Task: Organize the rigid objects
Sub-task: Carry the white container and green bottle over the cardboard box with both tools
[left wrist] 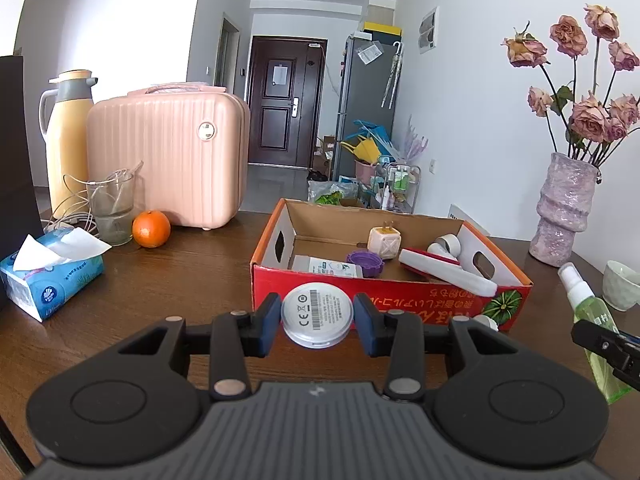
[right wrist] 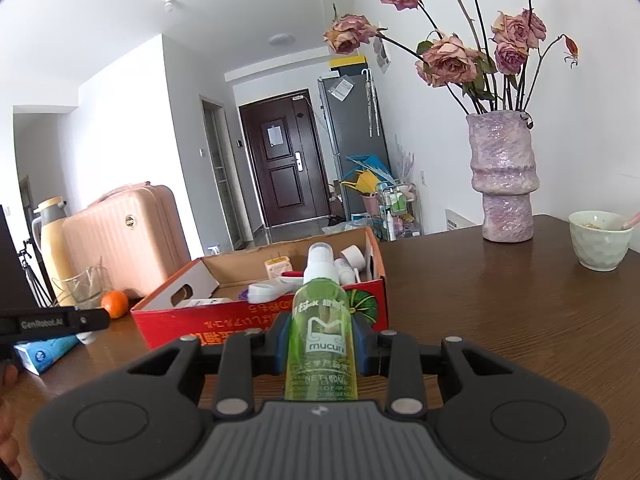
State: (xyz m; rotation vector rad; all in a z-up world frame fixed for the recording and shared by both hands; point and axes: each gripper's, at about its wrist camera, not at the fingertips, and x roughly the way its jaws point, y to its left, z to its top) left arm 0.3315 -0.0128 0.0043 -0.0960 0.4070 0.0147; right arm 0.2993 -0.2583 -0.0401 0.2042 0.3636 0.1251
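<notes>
The dark wooden surface [left wrist: 168, 280] carries everything, and the biggest thing on it is a pink ribbed suitcase [left wrist: 168, 156] standing at the back left, with a yellow thermos jug [left wrist: 68, 140] just beside it. Right of centre sits the open cardboard box [left wrist: 360, 300], red on its outer walls, holding a white plug adapter [left wrist: 385, 242], a purple cap [left wrist: 365, 263], a white-and-red flat bar [left wrist: 444, 270] and a white roll [left wrist: 446, 245]. A purple textured vase [right wrist: 504, 176] of dried roses stands at the far right, with a pale bowl [right wrist: 598, 240] near it. A tissue pack [left wrist: 48, 280] lies at the left, a glass cup [left wrist: 112, 208] and an orange [left wrist: 151, 229] between it and the suitcase. The left tongs [left wrist: 318, 322] are closed on a round white disc [left wrist: 317, 314], pinched at its edges and held in front of the box's near wall. The right tongs [right wrist: 322, 346] are closed around a green spray bottle [right wrist: 320, 328], upright, nozzle up, held before the box's right end.
</notes>
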